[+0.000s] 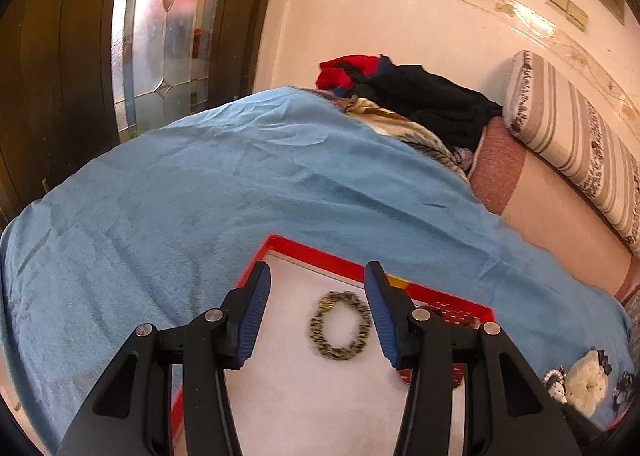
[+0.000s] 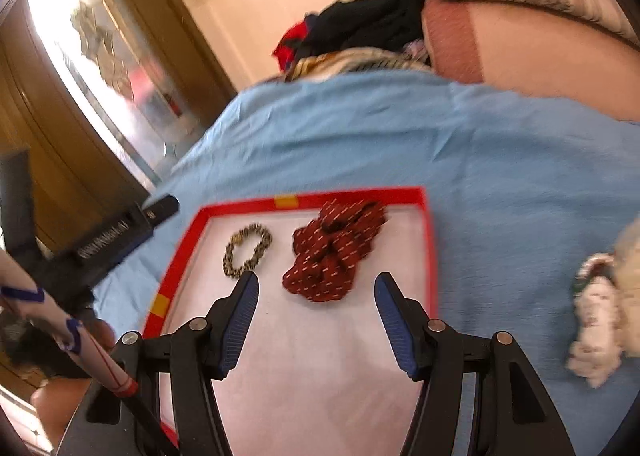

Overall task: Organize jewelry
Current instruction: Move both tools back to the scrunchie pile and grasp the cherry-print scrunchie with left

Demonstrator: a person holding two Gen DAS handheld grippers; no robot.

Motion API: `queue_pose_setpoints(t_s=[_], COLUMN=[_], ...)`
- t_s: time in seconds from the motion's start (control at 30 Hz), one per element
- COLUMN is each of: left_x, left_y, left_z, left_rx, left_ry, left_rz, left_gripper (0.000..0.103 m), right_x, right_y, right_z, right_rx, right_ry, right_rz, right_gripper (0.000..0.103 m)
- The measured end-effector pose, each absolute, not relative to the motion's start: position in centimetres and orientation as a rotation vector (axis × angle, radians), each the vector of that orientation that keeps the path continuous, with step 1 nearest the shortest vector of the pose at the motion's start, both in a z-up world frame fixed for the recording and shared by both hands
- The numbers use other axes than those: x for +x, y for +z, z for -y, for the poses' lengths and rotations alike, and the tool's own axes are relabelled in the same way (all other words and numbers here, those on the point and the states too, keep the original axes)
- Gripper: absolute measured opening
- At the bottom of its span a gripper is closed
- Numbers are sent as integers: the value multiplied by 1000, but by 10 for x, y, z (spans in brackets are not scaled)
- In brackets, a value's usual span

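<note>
A red-rimmed tray (image 2: 429,240) with a white floor lies on a blue cloth (image 2: 400,144). In it lie a leopard-print scrunchie (image 2: 247,250) and a dark red dotted scrunchie (image 2: 334,252). My right gripper (image 2: 316,280) is open and empty, hovering just in front of the red scrunchie. In the left wrist view my left gripper (image 1: 317,270) is open and empty above the tray (image 1: 320,252), with the leopard scrunchie (image 1: 340,325) between its fingers. The red scrunchie (image 1: 456,316) is mostly hidden behind the right finger.
More hair pieces lie on the cloth right of the tray: a cream one (image 1: 588,382) and a white patterned one (image 2: 596,320). A pile of clothes (image 1: 416,92) and a striped cushion (image 1: 568,136) sit at the back. A door (image 1: 52,68) stands at left.
</note>
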State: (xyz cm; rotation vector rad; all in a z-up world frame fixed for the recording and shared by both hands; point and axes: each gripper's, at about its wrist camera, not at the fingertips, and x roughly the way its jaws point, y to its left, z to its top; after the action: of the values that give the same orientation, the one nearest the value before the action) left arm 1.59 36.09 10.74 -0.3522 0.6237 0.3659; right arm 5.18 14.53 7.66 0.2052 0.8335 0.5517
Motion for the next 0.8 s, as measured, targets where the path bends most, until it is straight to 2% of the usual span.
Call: queue_pose_setpoints(t_s=[0.17,0.53,0.7,0.8], left_x=[17,15,22,31], left_y=[111,106,85,71], left_z=[-328,-188,-129,-109], left_rx=[-311,-131,-92,-121], left_ry=[308,0,-153,-223], left_rz=[-629,-684,-772,-827], left_gripper=[48,48,48,48], right_x=[34,4,-1,6], right_y=[90,116,107,92], right_z=[-101,40,108,143], right_rx=[240,307,347,441], right_ry=[531,397,268,217], right_rz=[-809,-723,-668,-696], right_gripper=[69,69,69,69])
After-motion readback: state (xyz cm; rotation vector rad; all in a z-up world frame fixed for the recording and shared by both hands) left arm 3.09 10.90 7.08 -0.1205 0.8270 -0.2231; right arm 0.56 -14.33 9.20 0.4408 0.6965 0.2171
